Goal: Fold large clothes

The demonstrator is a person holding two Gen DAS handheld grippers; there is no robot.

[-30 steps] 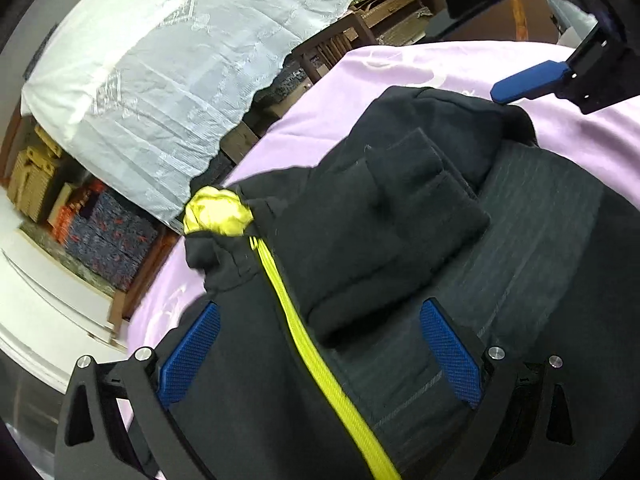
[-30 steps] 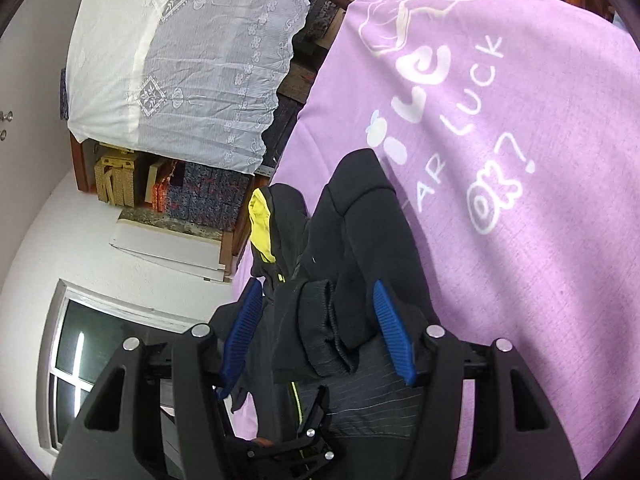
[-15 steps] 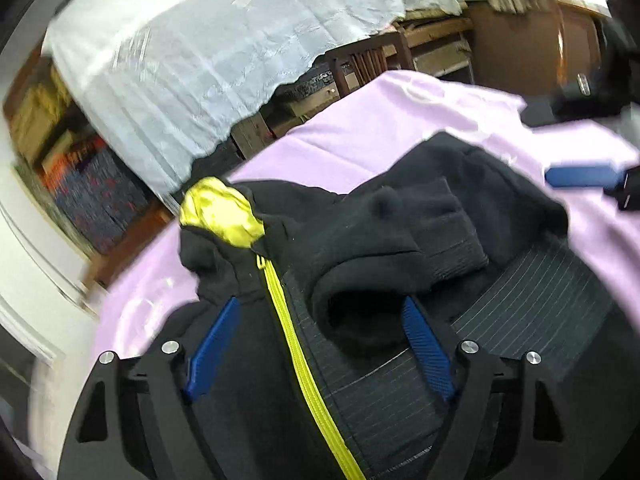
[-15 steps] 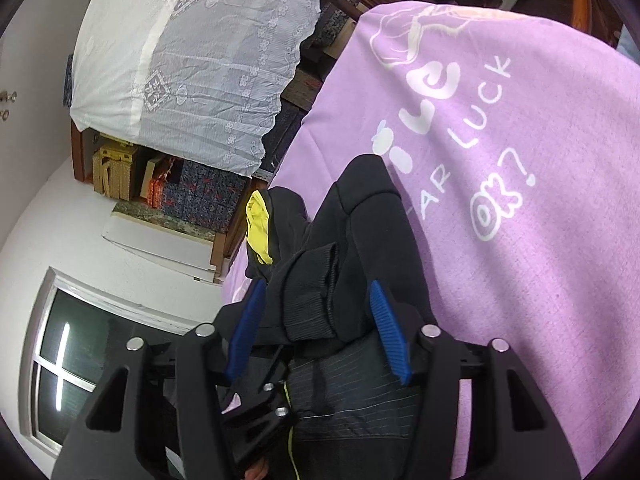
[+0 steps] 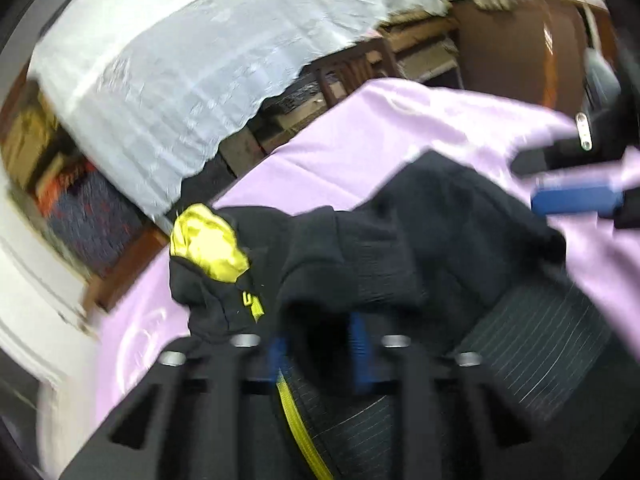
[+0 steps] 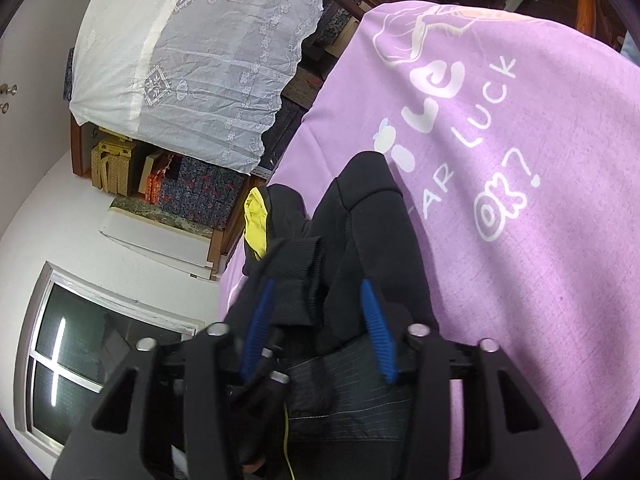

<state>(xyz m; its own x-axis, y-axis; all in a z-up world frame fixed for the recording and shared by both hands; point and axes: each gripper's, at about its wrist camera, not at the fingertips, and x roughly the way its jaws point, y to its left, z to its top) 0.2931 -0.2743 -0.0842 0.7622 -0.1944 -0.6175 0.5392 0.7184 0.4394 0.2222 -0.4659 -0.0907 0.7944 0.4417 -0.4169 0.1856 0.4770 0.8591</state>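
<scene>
The black jacket [image 5: 400, 248] lies bunched on the purple sheet [image 6: 520, 240], directly ahead of both grippers. It is partly gathered, not yet a flat folded packet: a sleeve with its ribbed cuff [image 6: 298, 276] is drawn across the body, and the striped lining [image 5: 536, 344] faces up beside it. Judged from this, the sleeves are brought in; the body fold and final squaring remain.

Left gripper [image 5: 318, 354]: the jaws are closing and stand narrow, with a fold of black cloth between the pads just below the sleeve opening. The view is blurred, but the pads appear to press on that fold.

Right gripper [image 6: 316, 332]: the jaws are closing but are set moderately apart. The cuff and sleeve lie between the fingers [image 6: 376, 332]; the pads do not clearly press on the cloth.

Orientation: the long axis of the jacket runs away from the grippers, roughly along their pointing line. The collar end, marked by the yellow hood lining [image 5: 208, 248], is at the far end and slightly left of the left gripper. The yellow zipper [image 5: 298, 428] runs from there back toward the left gripper, passing beneath its fingers. The hem end is nearest, below both grippers and mostly hidden.
</scene>
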